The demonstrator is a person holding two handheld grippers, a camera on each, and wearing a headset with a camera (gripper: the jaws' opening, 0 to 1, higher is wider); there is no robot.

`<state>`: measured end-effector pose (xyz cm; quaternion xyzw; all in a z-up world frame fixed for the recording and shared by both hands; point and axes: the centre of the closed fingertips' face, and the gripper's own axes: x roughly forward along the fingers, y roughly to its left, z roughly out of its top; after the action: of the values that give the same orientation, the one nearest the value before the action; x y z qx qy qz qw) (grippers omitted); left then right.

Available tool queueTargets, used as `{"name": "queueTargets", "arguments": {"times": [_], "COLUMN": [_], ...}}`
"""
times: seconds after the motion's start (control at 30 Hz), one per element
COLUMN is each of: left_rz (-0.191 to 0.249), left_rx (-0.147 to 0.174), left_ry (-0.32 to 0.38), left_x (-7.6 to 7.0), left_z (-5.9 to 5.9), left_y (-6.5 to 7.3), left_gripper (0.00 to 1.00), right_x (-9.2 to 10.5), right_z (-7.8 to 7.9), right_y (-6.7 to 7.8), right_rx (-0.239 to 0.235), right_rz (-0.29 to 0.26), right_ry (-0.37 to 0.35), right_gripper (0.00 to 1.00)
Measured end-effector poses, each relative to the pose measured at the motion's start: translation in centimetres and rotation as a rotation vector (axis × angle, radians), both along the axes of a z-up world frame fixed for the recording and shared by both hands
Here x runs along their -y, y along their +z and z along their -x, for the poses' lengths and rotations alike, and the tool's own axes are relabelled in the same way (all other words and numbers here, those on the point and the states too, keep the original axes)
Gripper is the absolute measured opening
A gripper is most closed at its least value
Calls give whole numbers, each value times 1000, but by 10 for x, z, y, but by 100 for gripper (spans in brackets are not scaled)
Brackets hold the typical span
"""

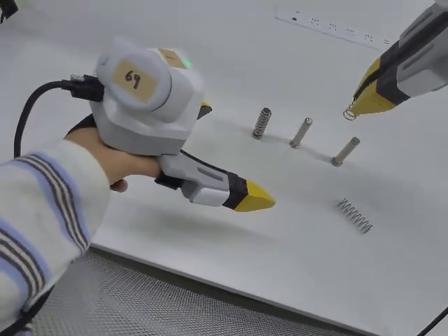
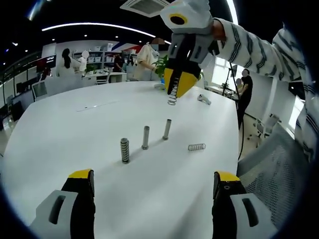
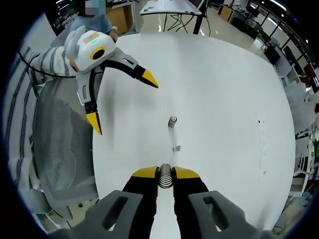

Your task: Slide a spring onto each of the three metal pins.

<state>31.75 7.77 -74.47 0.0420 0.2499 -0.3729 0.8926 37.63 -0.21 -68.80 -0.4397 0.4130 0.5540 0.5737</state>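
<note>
Pinching a coiled wire spring (image 1: 348, 113) in the yellow wedge tips of my right gripper (image 1: 355, 110), upper right, I am holding my left gripper (image 2: 154, 175) spread wide.

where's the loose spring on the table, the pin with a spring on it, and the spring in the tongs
loose spring (image 1: 355, 215), head view, middle of its coils
pin with a spring on (image 1: 262, 123), head view, midway up the coils
held spring (image 3: 165, 176), right gripper view, its end coil

Striped sleeve (image 1: 42, 217); white-grey left gripper (image 1: 238, 155) with yellow-tipped jaws.
</note>
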Motion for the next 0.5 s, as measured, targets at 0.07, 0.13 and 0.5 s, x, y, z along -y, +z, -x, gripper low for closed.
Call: {"name": "queueTargets", "arguments": {"times": [0.07,0.13,0.5], "left_rz": [8,2,-3], "left_rx": [4,22,18], "left_ry": [-18,-23,-19], "left_x": [2,3,4], "left_z": [2,2,1], "left_y": [1,3,4], "left_gripper": [98,98,98], "right_x": [-5,-8,-14], "right_z": [-3,-6,-14], "right_y": [-2,-5,-17], "right_rx": [3,13,19], "right_rz": [1,2,34], "right_ry": [14,27,81], "right_gripper": [8,8,8]}}
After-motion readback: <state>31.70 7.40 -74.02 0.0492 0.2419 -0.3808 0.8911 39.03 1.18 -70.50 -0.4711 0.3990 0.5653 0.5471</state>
